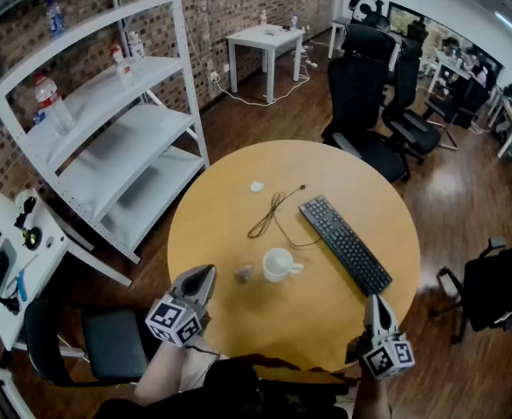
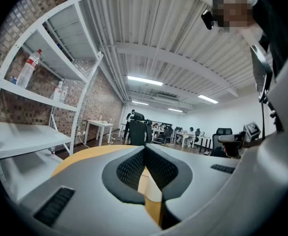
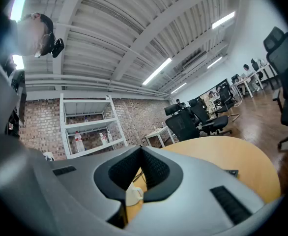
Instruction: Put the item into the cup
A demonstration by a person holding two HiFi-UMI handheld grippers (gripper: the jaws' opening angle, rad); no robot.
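Observation:
A white cup (image 1: 278,264) with its handle to the right stands near the middle of the round wooden table (image 1: 352,182). A small grey item (image 1: 244,274) lies just left of the cup. My left gripper (image 1: 206,273) hovers at the table's near left edge, a little left of that item, jaws shut and empty. My right gripper (image 1: 371,303) is at the near right edge, shut, with nothing in it. Through the right gripper (image 3: 140,149), the cup (image 3: 133,195) shows below the jaw tips. The left gripper (image 2: 145,149) looks level across the table (image 2: 85,154), and neither the cup nor the item shows there.
A black keyboard (image 1: 345,243) lies diagonally right of the cup, with a thin cable (image 1: 273,213) and a small white scrap (image 1: 257,186) behind it. White shelving (image 1: 107,120) stands at the left, black office chairs (image 1: 361,103) beyond the table, and a chair seat (image 1: 112,343) near my left side.

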